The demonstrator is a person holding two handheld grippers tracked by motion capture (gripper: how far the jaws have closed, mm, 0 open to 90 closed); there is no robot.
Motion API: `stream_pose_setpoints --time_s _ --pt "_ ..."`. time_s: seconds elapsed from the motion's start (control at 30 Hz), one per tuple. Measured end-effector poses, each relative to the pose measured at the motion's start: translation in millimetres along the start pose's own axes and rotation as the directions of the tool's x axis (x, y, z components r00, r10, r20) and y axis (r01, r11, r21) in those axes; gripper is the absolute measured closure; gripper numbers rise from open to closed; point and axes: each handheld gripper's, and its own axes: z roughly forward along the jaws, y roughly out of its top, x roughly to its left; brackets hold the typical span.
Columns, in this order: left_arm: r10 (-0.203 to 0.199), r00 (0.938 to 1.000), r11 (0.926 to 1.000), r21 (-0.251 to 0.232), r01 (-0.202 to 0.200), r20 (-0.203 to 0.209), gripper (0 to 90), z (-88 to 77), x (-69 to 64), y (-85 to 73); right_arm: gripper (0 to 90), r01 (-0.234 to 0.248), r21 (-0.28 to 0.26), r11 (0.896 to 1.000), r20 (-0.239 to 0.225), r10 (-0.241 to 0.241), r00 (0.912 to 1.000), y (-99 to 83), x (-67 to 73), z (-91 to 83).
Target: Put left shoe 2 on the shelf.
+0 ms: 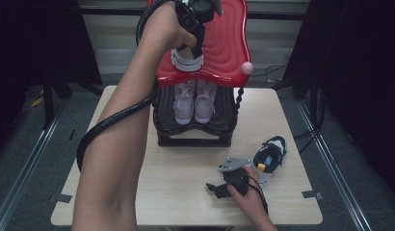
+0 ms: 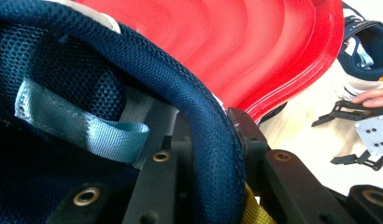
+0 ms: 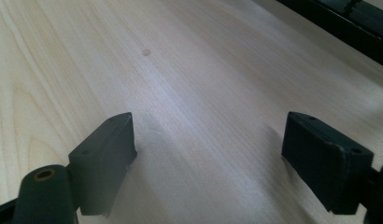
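Sneaker collar between left fingers

- We see the left gripper closed on the padded navy mesh collar of a shoe, one black jaw inside the opening and one outside.
- A light blue pull loop lies inside the shoe, just beside the inner jaw.
- A yellow strip shows below the collar.
- Behind the shoe lies the ribbed red shelf.
- Far right, on the pale table, a second navy shoe stands, with a hand and the right gripper near it, its jaws apart.
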Motion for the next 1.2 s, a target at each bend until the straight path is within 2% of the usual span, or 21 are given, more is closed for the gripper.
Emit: stream_pose_setpoints --time_s 0.17,0.2,0.3,0.37,0.4,0.53,0.6,0.77,0.9,0.97,1.2 --pt "0.002 1.0 1.0 0.0 -0.002 -0.003 73.2 0.1 0.3 -1.3 16.6 0.0 0.0 1.0 0.0 0.0 1.0 0.0 0.0 0.0" --pt "-0.008 1.0 1.0 -0.004 0.008 -0.002 73.1 0.4 -0.5 -1.5 16.5 -0.001 0.0 1.0 0.0 0.001 1.0 0.0 0.1 0.0" --pt "0.005 0.9998 1.0 0.004 -0.005 -0.017 72.9 -0.2 -0.4 0.0 16.5 0.0 0.0 1.0 0.0 0.0 1.0 0.0 0.0 0.0" --pt "-0.008 0.9999 1.0 -0.001 0.008 -0.011 72.8 -0.5 -0.7 1.2 16.5 0.001 0.0 1.0 0.0 -0.001 1.0 0.0 -0.1 0.0" --pt "0.008 0.9999 1.0 0.003 -0.008 -0.014 72.8 -0.7 0.3 1.9 16.5 0.0 0.0 1.0 0.0 0.0 1.0 0.0 0.0 0.0" --pt "0.015 0.9993 0.9996 -0.024 -0.016 -0.034 72.7 -1.1 1.1 3.6 16.6 0.0 0.0 1.0 0.0 0.0 1.0 0.0 0.0 0.0" --pt "0.027 0.9989 0.9994 -0.019 -0.028 -0.039 73.0 0.1 2.0 4.1 16.6 0.001 -0.001 1.0 0.001 -0.001 1.0 0.0 -0.2 -0.1" --pt "0.012 0.9992 0.9995 -0.03 -0.013 -0.038 72.8 0.0 1.4 2.5 16.6 0.001 -0.002 1.0 -0.001 -0.001 1.0 0.0 -0.7 -0.1" --pt "0.017 0.999 0.999 -0.041 -0.019 -0.041 72.7 1.6 1.7 0.5 16.5 -0.001 0.0 1.0 -0.001 0.001 1.0 0.0 -0.1 -0.1" --pt "-0.015 0.9993 0.9987 -0.05 0.013 -0.033 72.0 1.7 1.2 -1.0 16.6 -0.001 0.0 1.0 -0.001 0.001 1.0 0.0 -0.1 -0.1" --pt "-0.029 0.9975 0.998 -0.057 0.025 -0.064 63.4 -2.6 3.7 -1.5 16.6 -0.001 -0.001 1.0 -0.003 0.001 1.0 0.0 -0.5 -0.1"
